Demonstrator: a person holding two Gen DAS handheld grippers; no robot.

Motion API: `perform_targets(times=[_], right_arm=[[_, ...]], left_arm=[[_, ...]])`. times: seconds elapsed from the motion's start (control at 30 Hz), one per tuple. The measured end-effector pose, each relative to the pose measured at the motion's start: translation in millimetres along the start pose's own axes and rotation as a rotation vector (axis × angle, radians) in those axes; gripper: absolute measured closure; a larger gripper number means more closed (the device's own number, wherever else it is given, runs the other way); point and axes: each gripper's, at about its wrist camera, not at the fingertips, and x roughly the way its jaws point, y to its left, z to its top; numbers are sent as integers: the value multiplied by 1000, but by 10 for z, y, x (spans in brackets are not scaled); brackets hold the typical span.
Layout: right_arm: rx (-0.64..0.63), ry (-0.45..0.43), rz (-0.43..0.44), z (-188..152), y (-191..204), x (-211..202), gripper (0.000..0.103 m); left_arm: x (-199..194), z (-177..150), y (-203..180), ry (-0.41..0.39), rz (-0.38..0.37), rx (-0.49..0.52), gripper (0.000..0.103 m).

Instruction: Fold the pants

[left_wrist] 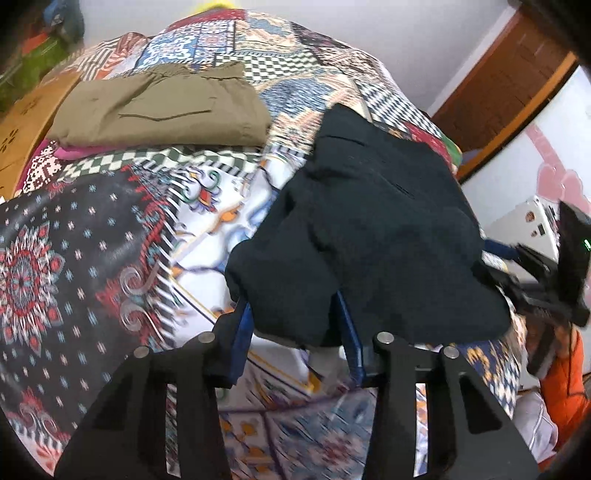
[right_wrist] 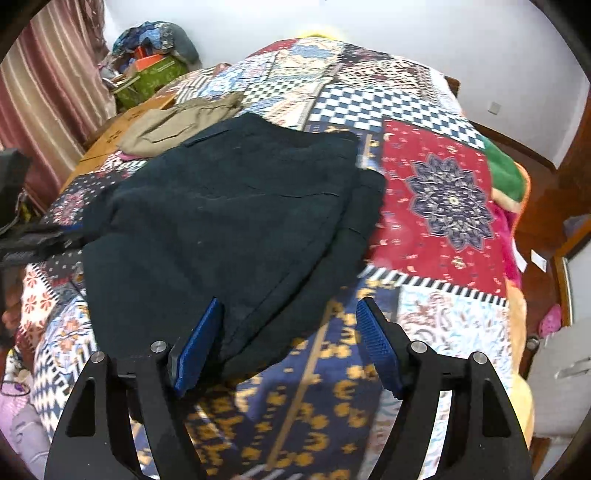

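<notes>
Indoors, patchwork bedspread [right_wrist: 436,199], white wall [right_wrist: 424,33]

Black pants [right_wrist: 229,206] on multicolour patchwork bedspread [right_wrist: 436,206] with checks and florals. Folded olive-khaki pants [left_wrist: 162,110]. Blue gripper pads [right_wrist: 199,347].

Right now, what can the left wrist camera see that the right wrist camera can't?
Only the left wrist view shows the left hand-held gripper with a fold of the black pants between its fingers, plus a white box. Only the right wrist view shows the right hand-held gripper open, a striped curtain and a green blanket. Both show the black pants, the folded khaki pants and the patchwork quilt.
</notes>
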Motion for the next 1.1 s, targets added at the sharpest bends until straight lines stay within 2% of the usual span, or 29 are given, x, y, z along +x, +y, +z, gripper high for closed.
perform_targets(times=[0.17,0.27,0.4,0.43,0.53,0.63,0.67,0.77,0.9,1.0,1.1], right_arm=[[5,-2,-60,5,-190,9,32],[23,1,-61,-14,-256,-36,32],[37,-21,-49,-17,-270,-196,32],[35,-31,-53,-14,-265,-243,32],[42,-73,-50,33,-267,-387,32],[65,-119,-24,98,-271,-496,30],[71,-126,-19,113,-272,-500,30],[87,-137,9,180,-250,-480,30],[102,-110,24,195,-232,-296,30],[113,-65,51,158,-236,-113,30],[99,-23,51,118,-217,43,30]], left_arm=[[-84,-219,-210,11,-60,-11,60],[-144,-281,-299,8,-35,0,60],[-330,-197,-271,-16,-5,-17,60],[-379,-149,-257,-27,2,-18,57],[-487,44,-235,-70,34,-6,36],[-494,253,-267,-90,36,30,28],[-457,320,-280,-85,27,45,23],[-259,495,-310,-51,2,72,20],[154,672,-300,68,-51,115,20],[331,741,-209,101,-72,101,19],[466,770,-109,140,-137,61,18]])
